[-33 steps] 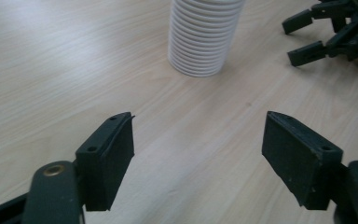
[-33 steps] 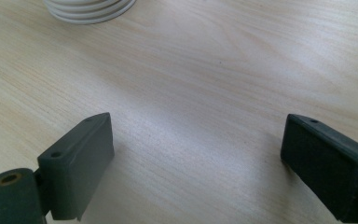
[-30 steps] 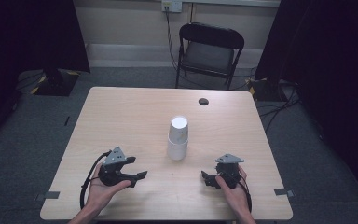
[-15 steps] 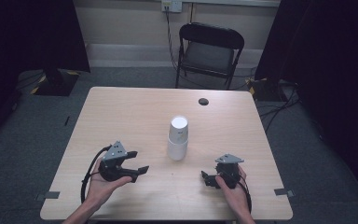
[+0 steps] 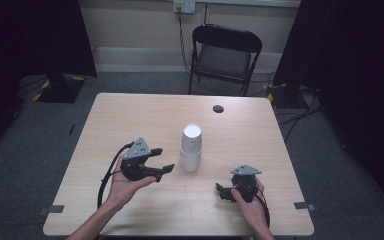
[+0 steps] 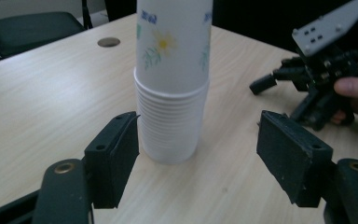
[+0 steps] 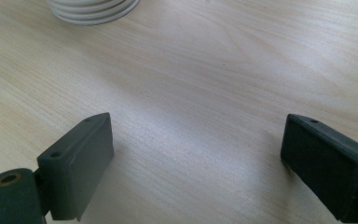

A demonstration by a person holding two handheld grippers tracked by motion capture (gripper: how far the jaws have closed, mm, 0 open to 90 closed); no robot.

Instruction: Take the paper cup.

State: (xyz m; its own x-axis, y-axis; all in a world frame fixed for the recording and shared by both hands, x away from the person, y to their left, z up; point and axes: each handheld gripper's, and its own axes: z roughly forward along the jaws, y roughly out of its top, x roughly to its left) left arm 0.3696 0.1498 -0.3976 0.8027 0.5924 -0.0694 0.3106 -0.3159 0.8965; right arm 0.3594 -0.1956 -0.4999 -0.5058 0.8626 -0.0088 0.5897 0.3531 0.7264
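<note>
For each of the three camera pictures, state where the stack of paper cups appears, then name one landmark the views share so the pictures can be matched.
High view: the stack of paper cups stands upright at the table's middle, between the two hand-held grippers.
Left gripper view: it rises at centre, just beyond the open jaws, nearer the left jaw.
Right gripper view: its base rims sit at the top edge, left of centre.
Shared landmark: the light wooden table under the stack.

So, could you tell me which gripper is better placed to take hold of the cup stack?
Left. The left gripper is open beside the stack of paper cups, jaws facing it. The right gripper rests lower on the table, farther off.
</note>
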